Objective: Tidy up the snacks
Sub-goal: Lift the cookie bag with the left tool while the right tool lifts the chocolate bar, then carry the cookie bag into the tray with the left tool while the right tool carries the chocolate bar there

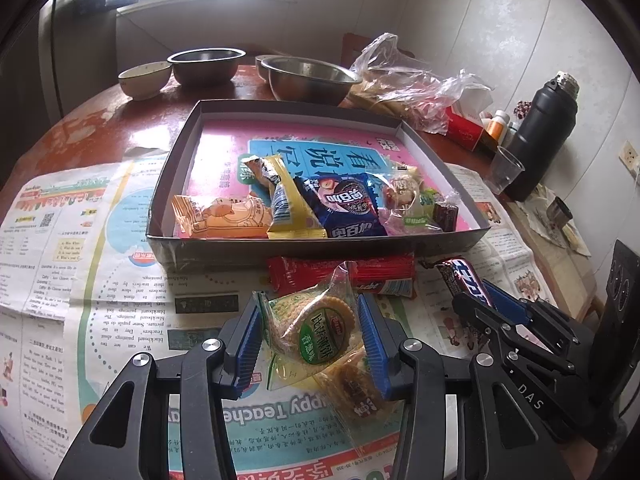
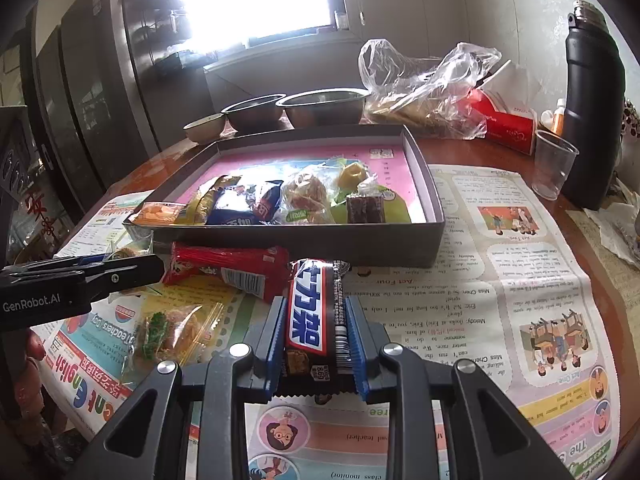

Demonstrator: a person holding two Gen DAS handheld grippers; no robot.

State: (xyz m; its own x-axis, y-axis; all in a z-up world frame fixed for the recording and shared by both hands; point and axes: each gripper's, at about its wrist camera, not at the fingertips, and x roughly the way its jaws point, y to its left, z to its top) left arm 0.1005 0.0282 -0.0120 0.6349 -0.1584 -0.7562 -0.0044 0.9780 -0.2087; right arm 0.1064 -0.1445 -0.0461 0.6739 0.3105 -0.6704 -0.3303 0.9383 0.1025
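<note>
My left gripper (image 1: 310, 314) is shut on a clear green-labelled cracker packet (image 1: 316, 328), held above the newspaper just in front of the grey snack box (image 1: 320, 246). A second cracker packet (image 1: 356, 392) lies on the paper under it. My right gripper (image 2: 314, 316) is shut on a brown chocolate bar (image 2: 310, 316) with a blue-and-white label, also in front of the box (image 2: 304, 240). The bar also shows in the left wrist view (image 1: 466, 280). A red snack packet (image 1: 344, 276) lies on the paper against the box front. The box holds several wrapped snacks.
Metal bowls (image 1: 312, 78) and a ceramic bowl (image 1: 144, 78) stand behind the box. A crumpled plastic bag (image 1: 412, 84), a red tissue box (image 2: 506, 126), a clear cup (image 2: 554, 164) and a black flask (image 2: 592, 112) stand at the right. Newspaper (image 1: 80, 240) covers the table front.
</note>
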